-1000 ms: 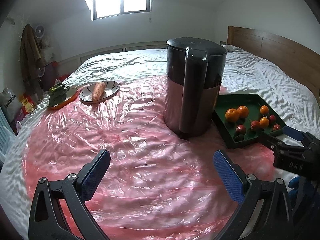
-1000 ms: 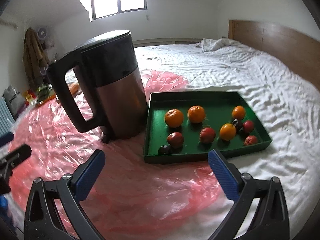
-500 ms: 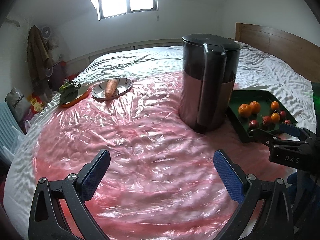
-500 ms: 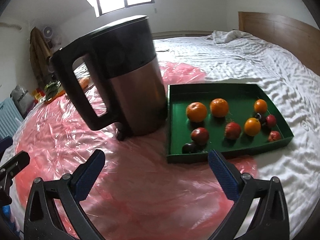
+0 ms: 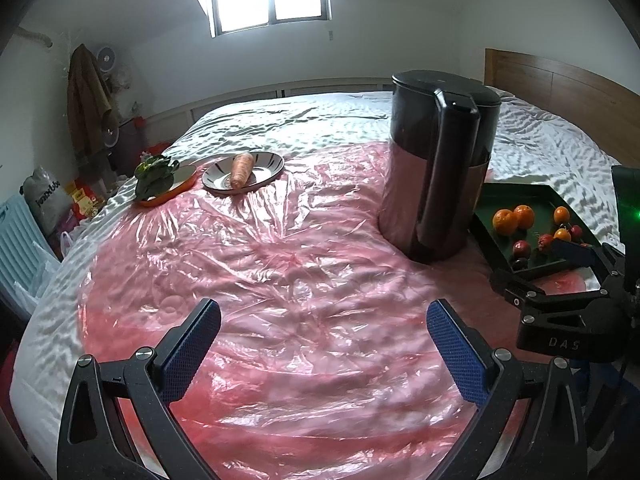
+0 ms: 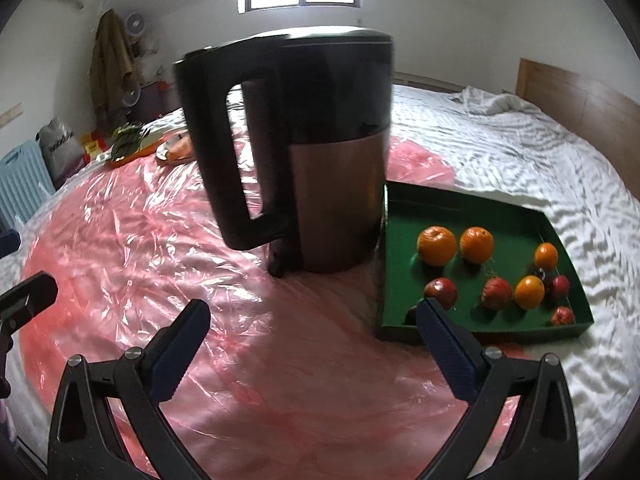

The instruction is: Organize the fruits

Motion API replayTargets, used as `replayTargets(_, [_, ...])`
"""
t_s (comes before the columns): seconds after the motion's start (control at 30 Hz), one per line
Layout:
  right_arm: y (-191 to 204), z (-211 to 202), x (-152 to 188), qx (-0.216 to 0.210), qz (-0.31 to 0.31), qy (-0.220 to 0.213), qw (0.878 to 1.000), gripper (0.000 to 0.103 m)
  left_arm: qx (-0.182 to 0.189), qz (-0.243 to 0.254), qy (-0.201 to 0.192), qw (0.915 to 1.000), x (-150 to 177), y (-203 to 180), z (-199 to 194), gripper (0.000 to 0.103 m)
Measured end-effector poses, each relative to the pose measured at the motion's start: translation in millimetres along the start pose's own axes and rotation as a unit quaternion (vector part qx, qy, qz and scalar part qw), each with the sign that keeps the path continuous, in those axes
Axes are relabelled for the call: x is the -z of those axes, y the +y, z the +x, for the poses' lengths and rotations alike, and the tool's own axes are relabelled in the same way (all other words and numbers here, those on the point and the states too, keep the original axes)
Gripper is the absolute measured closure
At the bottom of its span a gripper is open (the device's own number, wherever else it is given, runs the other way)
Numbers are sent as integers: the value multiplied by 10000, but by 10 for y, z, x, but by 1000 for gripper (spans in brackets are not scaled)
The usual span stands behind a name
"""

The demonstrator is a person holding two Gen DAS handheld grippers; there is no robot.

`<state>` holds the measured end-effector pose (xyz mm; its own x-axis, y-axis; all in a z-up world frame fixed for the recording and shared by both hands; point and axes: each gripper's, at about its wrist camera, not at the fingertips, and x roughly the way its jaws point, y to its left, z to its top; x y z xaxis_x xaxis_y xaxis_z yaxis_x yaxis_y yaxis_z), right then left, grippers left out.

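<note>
A green tray [image 6: 460, 208] rests on the bed to the right of a tall kettle [image 6: 316, 152], holding several oranges [image 6: 437, 246] and small red fruits [image 6: 441, 292]. The same tray [image 5: 516, 200] shows at the right in the left wrist view, behind the kettle [image 5: 436, 176]. My right gripper [image 6: 316, 340] is open and empty, low over the pink plastic sheet [image 6: 240, 320], its right finger just in front of the tray's near corner. My left gripper [image 5: 324, 340] is open and empty over the sheet [image 5: 280, 280], well short of the kettle.
At the far left a striped plate [image 5: 264, 168] holds a carrot [image 5: 241, 169], beside an orange dish [image 5: 180, 188] with leafy greens [image 5: 154, 172]. White bedding [image 6: 520, 152] and a wooden headboard [image 5: 560, 92] lie beyond. Bags and a blue crate stand on the floor at left.
Both grippers have swung leftward and drawn back; the kettle and tray slide right in both views. The kettle now fills the right wrist view's middle. Both stay open.
</note>
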<state>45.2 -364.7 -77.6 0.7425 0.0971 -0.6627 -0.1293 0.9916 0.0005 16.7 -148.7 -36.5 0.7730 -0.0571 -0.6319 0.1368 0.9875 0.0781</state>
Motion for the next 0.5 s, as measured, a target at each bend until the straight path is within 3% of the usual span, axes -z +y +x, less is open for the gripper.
replayTargets(0.2, [68,-13,-20,16,-123,-49,9999,0,-17,-26,1,10000,-3,6,4,2])
replayTargets(0.5, [-43,-22,-2,29,228,-55,9997,0,31,9,5,10000,-1,-22,16,2])
